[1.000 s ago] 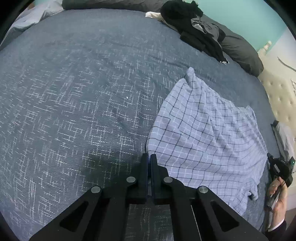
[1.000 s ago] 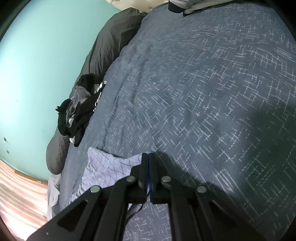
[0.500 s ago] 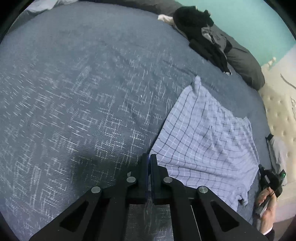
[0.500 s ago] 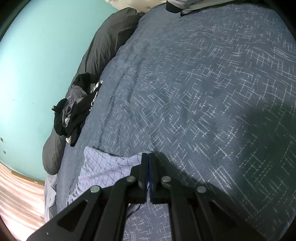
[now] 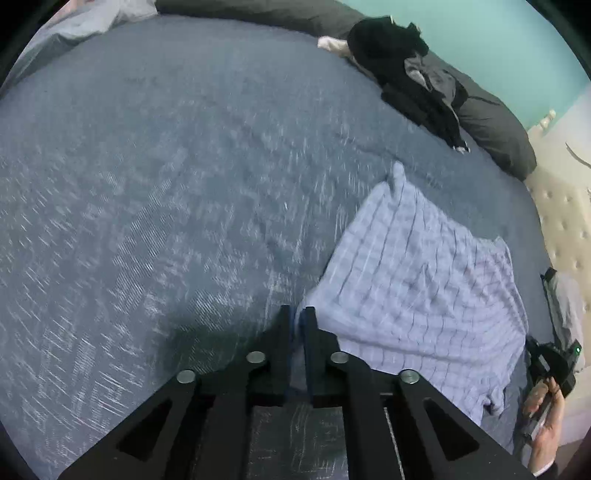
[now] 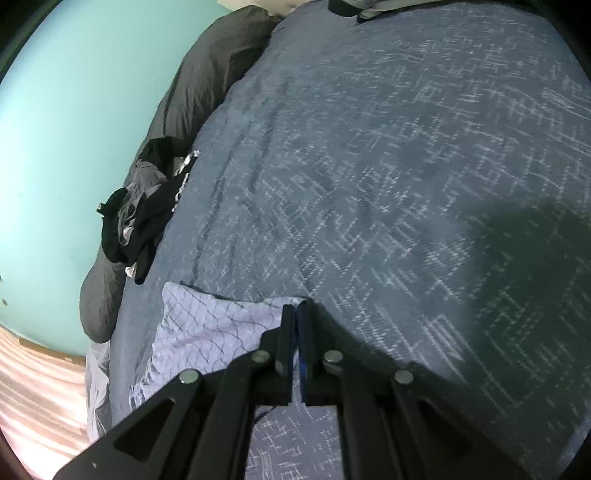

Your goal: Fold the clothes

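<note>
On the blue-grey bedspread (image 5: 166, 192) lies a pale checked garment (image 5: 417, 288), spread mostly flat with some ripples across its surface. All positions below are taken from this garment. Left claw (image 5: 297, 317): fingers pressed together on the garment's near corner, a sliver of pale cloth visible between them. Right claw (image 6: 296, 314): fingers likewise pressed together, pinching another edge of the same garment (image 6: 210, 328), which bunches slightly at the grip. Seen from the left wrist camera, the right-hand gripper body (image 5: 554, 363) sits at the garment's far right edge, held by a person's hand (image 5: 546, 413) with a dark cuff just showing at the wrist.

Beyond the garment's pointed far corner, a heap of black and grey clothing (image 5: 410, 70) rests against a long dark grey pillow (image 5: 495, 129) at the edge of the bed. The heap is well apart from the garment. The same heap (image 6: 144, 206) and pillow (image 6: 207, 81) appear in the right wrist view, up and to the left of the garment, backed by a turquoise wall (image 6: 66, 129). A cream tufted headboard (image 5: 561, 221) stands to the right of the garment in the left wrist view. Pale grey bedding (image 5: 85, 22) shows at the far left corner of the bed. The left wrist picture is motion-blurred, so fine detail of the check pattern is uncertain.
</note>
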`<state>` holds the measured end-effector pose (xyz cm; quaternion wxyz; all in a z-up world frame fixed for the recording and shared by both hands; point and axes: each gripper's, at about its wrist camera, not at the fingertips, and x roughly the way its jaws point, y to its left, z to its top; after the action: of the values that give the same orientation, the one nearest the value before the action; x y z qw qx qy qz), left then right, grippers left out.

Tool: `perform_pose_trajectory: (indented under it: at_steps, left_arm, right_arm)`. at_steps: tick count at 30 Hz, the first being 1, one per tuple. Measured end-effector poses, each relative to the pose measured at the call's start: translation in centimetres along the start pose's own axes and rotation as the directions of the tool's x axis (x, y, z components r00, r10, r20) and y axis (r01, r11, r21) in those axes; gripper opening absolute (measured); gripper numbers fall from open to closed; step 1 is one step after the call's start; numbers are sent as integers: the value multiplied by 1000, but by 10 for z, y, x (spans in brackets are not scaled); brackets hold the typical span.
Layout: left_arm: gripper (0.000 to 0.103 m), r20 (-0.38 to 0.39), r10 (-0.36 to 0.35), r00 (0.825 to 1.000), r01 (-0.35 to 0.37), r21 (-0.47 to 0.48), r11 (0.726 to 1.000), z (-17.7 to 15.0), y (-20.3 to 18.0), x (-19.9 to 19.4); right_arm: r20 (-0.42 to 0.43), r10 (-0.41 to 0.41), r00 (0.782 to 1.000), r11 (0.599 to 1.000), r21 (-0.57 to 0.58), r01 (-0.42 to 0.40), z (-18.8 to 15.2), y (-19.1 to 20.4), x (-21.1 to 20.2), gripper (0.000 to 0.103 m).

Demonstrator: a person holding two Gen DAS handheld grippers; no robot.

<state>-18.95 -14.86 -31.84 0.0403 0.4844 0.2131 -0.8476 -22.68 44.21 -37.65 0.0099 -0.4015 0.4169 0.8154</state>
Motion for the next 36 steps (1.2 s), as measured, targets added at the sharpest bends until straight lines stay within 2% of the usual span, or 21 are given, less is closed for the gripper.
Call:
perform_pose_trajectory:
  at_steps: [4, 5, 8, 11, 14, 16, 20, 26, 31, 36]
  left_arm:
    - [15, 24, 4, 1000, -3, -40, 999, 12, 0, 0]
    - [15, 30, -1, 1000, 3, -45, 999, 15, 0, -1]
    - [16, 47, -36, 998, 37, -17, 999, 29, -15, 0]
    - [17, 44, -50, 998, 48, 50, 998, 44, -41, 9]
    - [18, 14, -70, 997, 69, 97, 993, 63, -65, 31]
    - [18, -3, -60, 998, 60, 126, 990, 73, -76, 46]
    - [18, -27, -54, 998, 57, 125, 991, 87, -83, 65]
    - [18, -47, -30, 998, 37, 146, 989, 98, -90, 84]
    - [18, -54, -39, 998, 47, 163, 986, 96, -91, 88]
    - [18, -47, -66, 997, 74, 190, 979, 96, -94, 86]
  right_arm:
    - [62, -82, 995, 996, -20, 84, 2, 0, -20, 3]
    - [81, -90, 993, 995, -30, 93, 3, 2, -25, 6]
    - [110, -50, 993, 996, -70, 58, 9, 17, -34, 9]
    - [87, 4, 996, 992, -123, 7, 12, 38, -31, 34]
    - [14, 32, 999, 982, -188, -29, 15, 66, -12, 34]
    - [-22, 12, 1000, 969, -247, -17, 17, 83, 3, 34]
    - [-91, -33, 995, 932, -362, -2, 21, 119, 33, 34]
    - [-183, -101, 978, 865, -502, -4, 24, 166, 76, 34]
    - [-236, -136, 962, 813, -582, -28, 16, 193, 113, 34]
    - [-211, -189, 959, 752, -659, 3, 10, 205, 132, 34]
